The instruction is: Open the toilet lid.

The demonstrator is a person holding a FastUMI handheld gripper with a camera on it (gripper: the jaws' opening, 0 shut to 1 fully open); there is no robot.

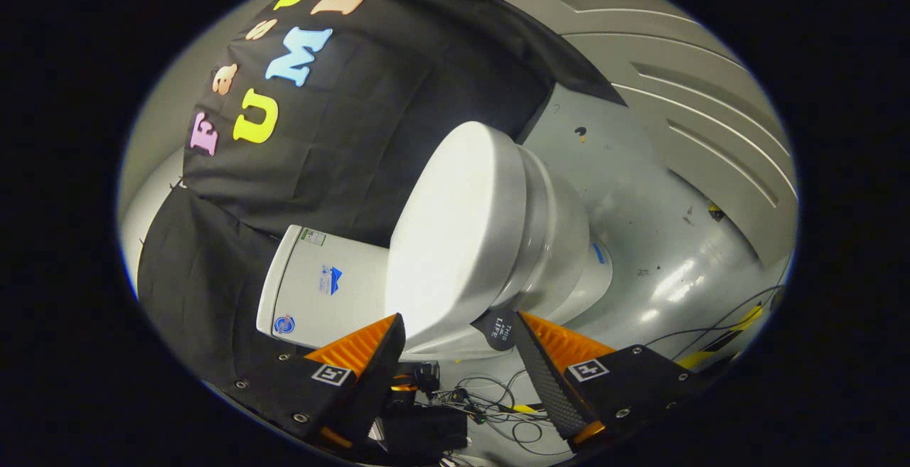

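Screwed gripper [458, 332] mounts, square markers

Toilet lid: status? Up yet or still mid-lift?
Done: the lid appears already raised off the seat, with a gap showing between them along the rim. In hand: the gripper has its fingers spread on either side of the lid's front edge and the small black tab there, not pressing on it. Left: swing the lid the rest of the way back against the tank.

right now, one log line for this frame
task: open lid | gripper: open, fingers either side of lid's front edge | lid: down on the bowl | tank: behind lid | cables: on floor
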